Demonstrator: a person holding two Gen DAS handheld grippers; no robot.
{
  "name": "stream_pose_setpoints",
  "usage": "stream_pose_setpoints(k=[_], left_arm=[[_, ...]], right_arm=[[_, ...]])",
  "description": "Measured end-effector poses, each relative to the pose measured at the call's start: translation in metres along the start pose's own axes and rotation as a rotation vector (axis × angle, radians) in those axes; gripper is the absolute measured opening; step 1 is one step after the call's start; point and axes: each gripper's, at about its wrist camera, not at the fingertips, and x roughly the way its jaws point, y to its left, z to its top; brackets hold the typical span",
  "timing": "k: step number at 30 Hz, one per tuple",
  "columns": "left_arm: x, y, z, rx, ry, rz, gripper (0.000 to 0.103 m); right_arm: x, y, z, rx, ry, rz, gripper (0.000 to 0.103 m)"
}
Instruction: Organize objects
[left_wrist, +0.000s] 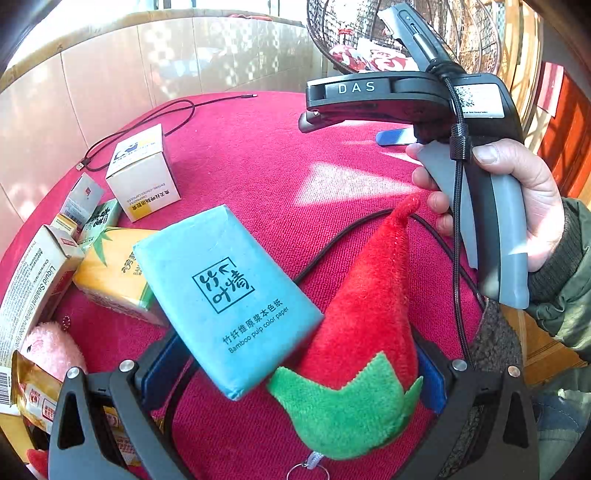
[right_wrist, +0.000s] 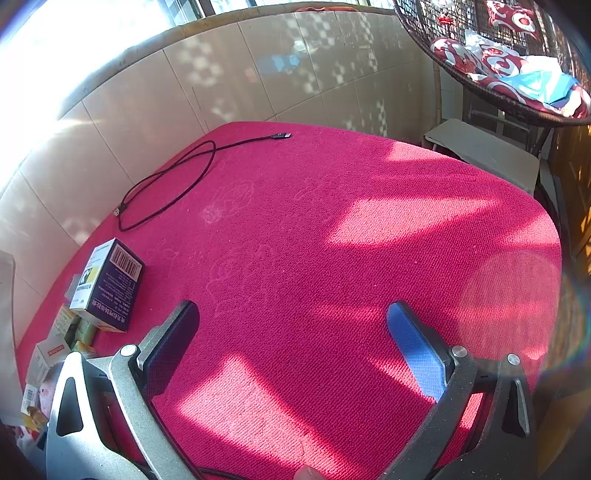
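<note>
Both tools are held fully spread and empty, the left tool (left_wrist: 291, 373) over the tissue pack (left_wrist: 225, 295) and plush pepper (left_wrist: 362, 332), the right tool (right_wrist: 291, 347) over bare bench (right_wrist: 332, 206) toward 12 o'clock, presumably for sorting.

Both wrist views look steeply down, sharing the red tabletop (right_wrist: 295, 229).

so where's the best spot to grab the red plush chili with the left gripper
Grip the red plush chili across its wide red body, above the green cap. It lies lengthwise between the open left gripper, tip pointing away, so come straight down. Its left edge overlaps the blue tissue pack; the narrow tip would likely slip.
</note>
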Motion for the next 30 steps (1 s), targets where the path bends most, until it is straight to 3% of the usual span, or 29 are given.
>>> stream_pose_setpoints(k=[7, 15, 17, 30], left_arm=[[0.013, -0.008, 0.004, 0.001, 0.000, 0.001, 0.103], [0.006, -0.010, 0.005, 0.001, -0.002, 0.001, 0.103], [-0.011, 0.001, 0.000, 0.000, -0.003, -0.001, 0.103], [-0.012, 0.001, -0.001, 0.000, -0.002, -0.002, 0.103]], right_arm=[[0.000, 0.001, 0.000, -0.003, 0.002, -0.004, 0.103], [-0.001, 0.000, 0.000, 0.003, -0.001, 0.003, 0.103], [-0.001, -0.001, 0.000, 0.003, -0.001, 0.003, 0.103], [-0.002, -0.003, 0.000, 0.015, -0.007, 0.020, 0.103]])
